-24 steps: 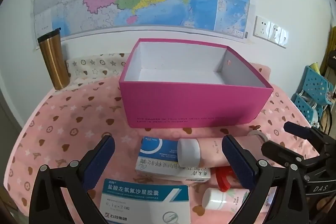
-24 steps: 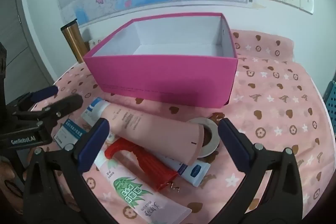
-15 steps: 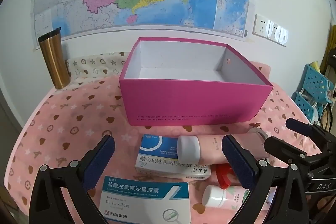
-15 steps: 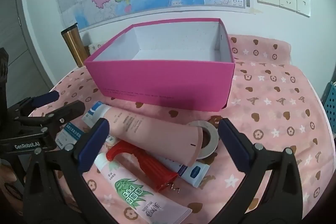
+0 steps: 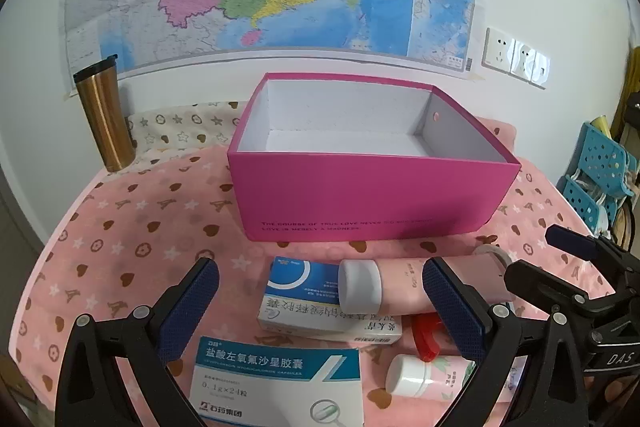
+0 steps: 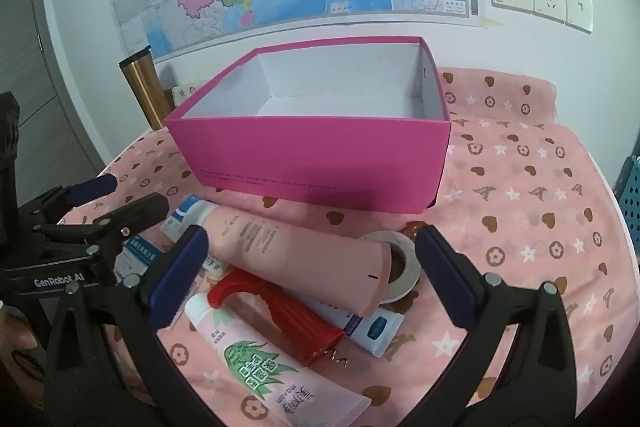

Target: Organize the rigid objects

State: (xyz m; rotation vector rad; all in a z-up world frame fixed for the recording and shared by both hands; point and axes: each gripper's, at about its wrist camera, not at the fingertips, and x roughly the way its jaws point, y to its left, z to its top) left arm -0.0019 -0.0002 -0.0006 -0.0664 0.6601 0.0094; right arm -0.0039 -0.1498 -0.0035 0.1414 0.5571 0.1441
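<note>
I see my left gripper (image 5: 320,301) wide open and holding nothing; my right gripper (image 6: 312,261) is wide open too, with nothing in it; the big pink tube (image 6: 296,249) lies on the cloth (image 6: 520,195) just before the pink box (image 6: 312,155), on the red corkscrew (image 6: 280,311).

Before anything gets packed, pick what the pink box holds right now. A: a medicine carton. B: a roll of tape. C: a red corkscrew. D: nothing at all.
D: the pink box shows only bare white floor and walls, while the roll of tape, medicine carton and red corkscrew all lie on the cloth in front of it.
</note>
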